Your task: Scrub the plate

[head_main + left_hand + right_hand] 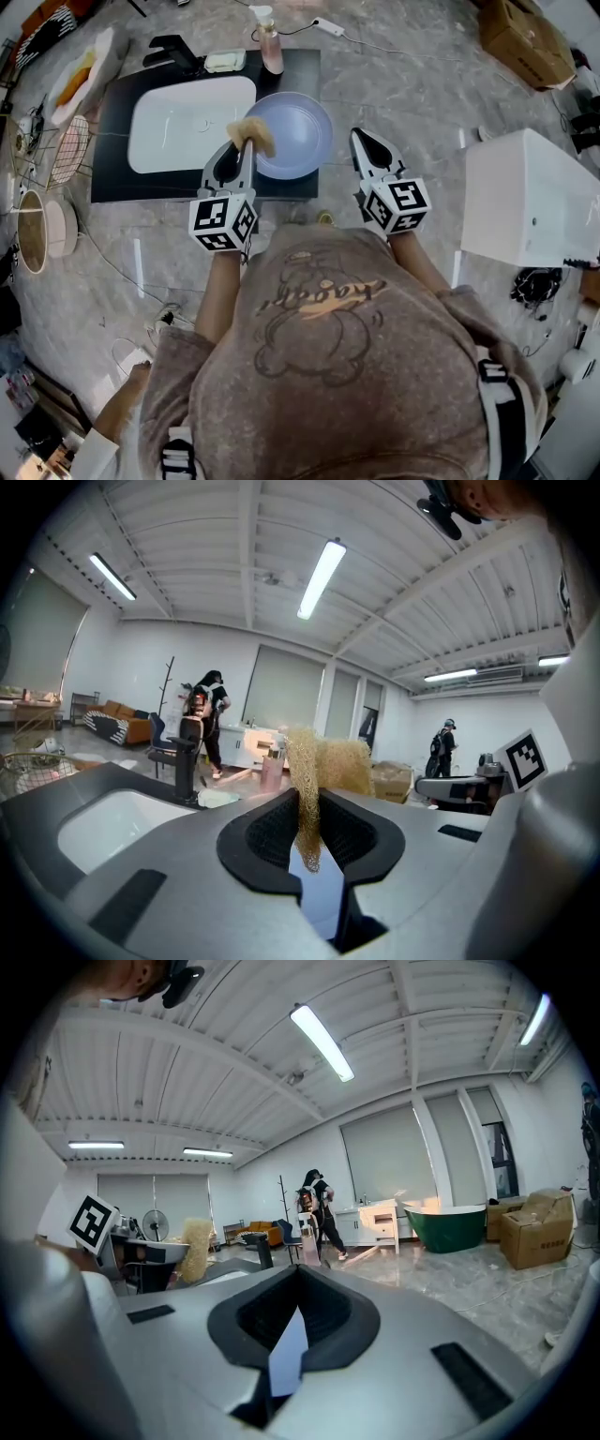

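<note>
A pale blue plate [298, 131] lies on the black counter [112, 178], just right of the white sink [187, 122]. My left gripper [246, 142] hangs over the plate's left rim, shut on a tan mesh scrubber [253, 134]. In the left gripper view the scrubber [326, 764] sticks up out of the closed jaws of that gripper [307, 803], with a strand hanging between them. My right gripper [360, 137] hovers just right of the plate, apart from it. It [300, 1305] is shut with nothing held.
A black faucet [174, 49], a soap dish [225, 61] and a pump bottle [272, 49] stand along the counter's far edge. A white cabinet [525, 197] is at the right, a wire basket [67, 150] at the left. Cables lie on the marble floor [403, 84].
</note>
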### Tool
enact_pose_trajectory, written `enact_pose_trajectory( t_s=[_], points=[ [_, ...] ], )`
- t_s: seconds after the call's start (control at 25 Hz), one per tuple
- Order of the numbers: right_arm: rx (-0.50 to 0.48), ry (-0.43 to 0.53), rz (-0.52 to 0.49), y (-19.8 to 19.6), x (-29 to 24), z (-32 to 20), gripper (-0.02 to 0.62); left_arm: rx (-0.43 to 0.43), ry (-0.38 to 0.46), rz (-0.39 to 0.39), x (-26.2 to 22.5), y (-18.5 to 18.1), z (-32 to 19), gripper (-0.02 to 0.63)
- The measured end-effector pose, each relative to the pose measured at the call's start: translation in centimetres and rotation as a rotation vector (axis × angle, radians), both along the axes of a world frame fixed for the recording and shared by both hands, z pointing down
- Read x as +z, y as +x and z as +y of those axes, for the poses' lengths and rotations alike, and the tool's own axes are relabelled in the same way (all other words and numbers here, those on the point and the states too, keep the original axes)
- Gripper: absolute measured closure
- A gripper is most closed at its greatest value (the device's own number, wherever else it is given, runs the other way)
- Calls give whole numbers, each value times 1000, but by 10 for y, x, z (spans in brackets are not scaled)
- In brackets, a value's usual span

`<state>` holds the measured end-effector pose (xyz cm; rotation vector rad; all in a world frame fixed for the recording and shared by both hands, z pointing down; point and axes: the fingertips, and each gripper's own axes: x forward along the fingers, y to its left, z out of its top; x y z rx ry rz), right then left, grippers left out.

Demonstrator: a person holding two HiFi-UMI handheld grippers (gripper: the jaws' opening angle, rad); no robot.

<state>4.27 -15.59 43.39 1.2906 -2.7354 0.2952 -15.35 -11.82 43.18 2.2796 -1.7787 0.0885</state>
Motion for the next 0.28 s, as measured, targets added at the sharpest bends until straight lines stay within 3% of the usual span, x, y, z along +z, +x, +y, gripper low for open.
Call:
enact_pose_trajectory(
  t_s=[0.28],
  points=[
    [-8, -2, -11, 2, 0, 2, 595, -7, -11, 24, 5, 2, 2, 541]
  ],
)
